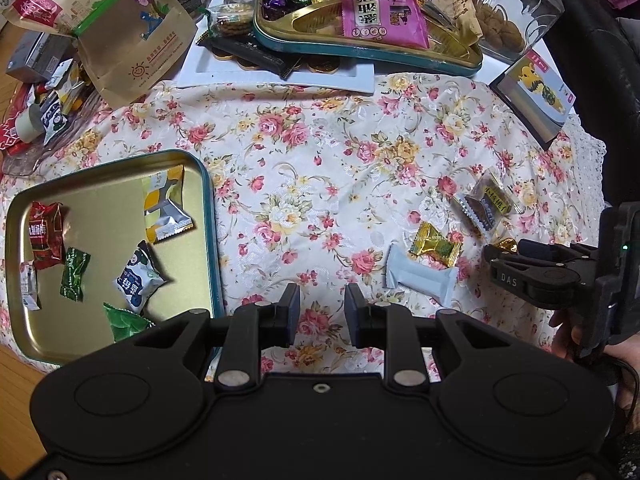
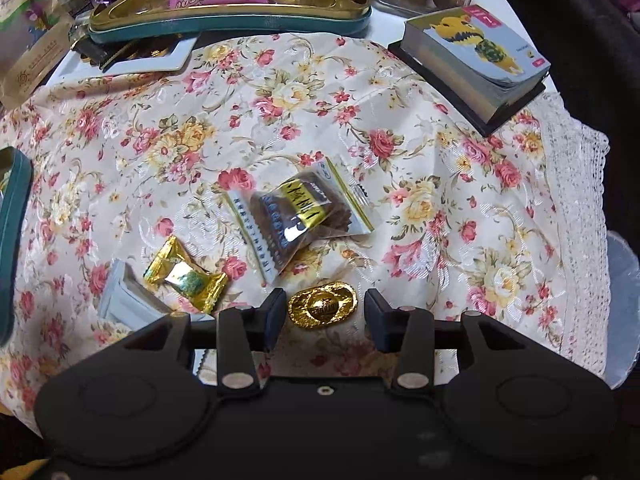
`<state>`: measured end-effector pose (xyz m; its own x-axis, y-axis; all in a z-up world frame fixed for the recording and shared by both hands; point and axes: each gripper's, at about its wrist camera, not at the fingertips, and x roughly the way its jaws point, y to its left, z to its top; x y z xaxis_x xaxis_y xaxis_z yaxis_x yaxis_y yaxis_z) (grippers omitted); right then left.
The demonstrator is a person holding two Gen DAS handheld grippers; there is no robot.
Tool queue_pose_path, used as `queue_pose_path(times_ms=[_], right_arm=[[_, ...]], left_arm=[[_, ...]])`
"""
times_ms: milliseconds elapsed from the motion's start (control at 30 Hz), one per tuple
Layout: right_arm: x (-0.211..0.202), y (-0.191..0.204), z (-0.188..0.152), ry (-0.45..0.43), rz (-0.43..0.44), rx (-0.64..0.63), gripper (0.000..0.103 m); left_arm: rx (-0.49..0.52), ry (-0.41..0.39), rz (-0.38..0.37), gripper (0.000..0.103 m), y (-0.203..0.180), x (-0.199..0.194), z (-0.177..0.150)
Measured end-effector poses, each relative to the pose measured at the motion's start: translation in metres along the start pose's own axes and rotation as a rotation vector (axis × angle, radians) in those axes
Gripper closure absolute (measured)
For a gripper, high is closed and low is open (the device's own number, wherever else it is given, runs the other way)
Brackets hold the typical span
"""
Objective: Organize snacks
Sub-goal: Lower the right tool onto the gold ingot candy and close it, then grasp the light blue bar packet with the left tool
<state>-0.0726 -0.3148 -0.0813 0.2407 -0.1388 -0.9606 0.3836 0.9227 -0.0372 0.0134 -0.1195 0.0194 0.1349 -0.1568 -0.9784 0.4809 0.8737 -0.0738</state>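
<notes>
A teal-rimmed gold tin tray [image 1: 100,216] at the left holds several wrapped snacks. My left gripper [image 1: 322,312] is open and empty over the floral cloth, just right of the tray. My right gripper [image 2: 324,316] is open, its jaws on either side of a gold ingot-shaped candy [image 2: 322,306] lying on the cloth; it also shows in the left wrist view [image 1: 505,245]. Beyond it lie a clear-wrapped dark cake [image 2: 300,212], a gold-wrapped candy [image 2: 186,276] and a pale grey bar [image 2: 124,300]. These show in the left wrist view too: cake [image 1: 486,200], gold candy [image 1: 434,246], grey bar [image 1: 418,278].
A second tin full of snacks [image 1: 360,16] sits on a white tray [image 1: 276,76] at the back. A brown paper bag [image 1: 120,28], a cookie jar [image 1: 516,12] and a card deck [image 2: 476,60] ring the cloth. A lace edge [image 2: 576,200] marks the table's right side.
</notes>
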Motion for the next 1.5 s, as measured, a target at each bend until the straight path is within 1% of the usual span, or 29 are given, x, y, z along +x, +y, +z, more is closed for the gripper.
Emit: queue_pose_path(times_ms=[167,233,300,400,500,600,700,767,933,967,1067,1167,1233,1400,1433,1500], right_arm=[[0.003,0.001,0.0,-0.005,-0.005,-0.008,0.058],[0.005,-0.001,0.0,-0.005,0.01,-0.008,0.062],[0.005,-0.002,0.0,0.001,0.013,-0.001,0.063],[0.003,-0.006,0.001,0.03,0.036,0.041,0.063],[-0.003,-0.011,0.003,0.062,0.062,0.11,0.063],[-0.017,-0.016,0.005,0.063,0.101,0.185,0.063],[-0.036,-0.021,0.007,0.044,0.134,0.26,0.063],[-0.052,-0.024,0.009,0.006,0.155,0.293,0.063],[-0.084,-0.032,0.011,-0.086,0.189,0.352,0.063],[-0.089,-0.033,0.011,-0.103,0.189,0.367,0.063],[-0.101,-0.041,0.011,-0.146,0.19,0.408,0.063],[-0.111,-0.05,0.012,-0.174,0.206,0.452,0.063],[-0.115,-0.056,0.011,-0.185,0.224,0.476,0.063],[-0.125,-0.064,0.005,-0.216,0.251,0.502,0.063],[-0.128,-0.065,0.004,-0.223,0.251,0.502,0.063],[-0.131,-0.067,0.002,-0.232,0.253,0.499,0.063]], left_arm=[[0.01,0.001,0.0,0.069,-0.002,0.0,-0.001],[0.008,0.003,-0.001,0.069,-0.001,0.0,-0.001],[0.006,0.002,-0.002,0.069,-0.001,0.0,0.0],[0.004,-0.003,0.002,0.069,0.0,0.0,0.0],[0.004,0.0,0.006,0.069,-0.002,0.003,0.0],[0.008,0.013,0.0,0.069,-0.006,0.008,-0.001],[0.007,0.03,-0.023,0.069,-0.011,0.014,-0.001],[0.017,0.035,-0.031,0.069,-0.017,0.019,-0.002],[0.072,0.005,-0.011,0.068,-0.039,0.033,-0.006],[0.084,-0.003,-0.011,0.067,-0.044,0.037,-0.006],[0.135,-0.039,-0.003,0.058,-0.06,0.05,-0.006],[0.211,-0.067,0.032,0.058,-0.077,0.064,-0.008],[0.239,-0.063,0.04,0.058,-0.084,0.071,-0.011],[0.258,-0.045,-0.005,0.057,-0.096,0.081,-0.016],[0.267,-0.044,-0.003,0.056,-0.1,0.083,-0.016],[0.281,-0.041,0.027,0.05,-0.105,0.089,-0.017]])
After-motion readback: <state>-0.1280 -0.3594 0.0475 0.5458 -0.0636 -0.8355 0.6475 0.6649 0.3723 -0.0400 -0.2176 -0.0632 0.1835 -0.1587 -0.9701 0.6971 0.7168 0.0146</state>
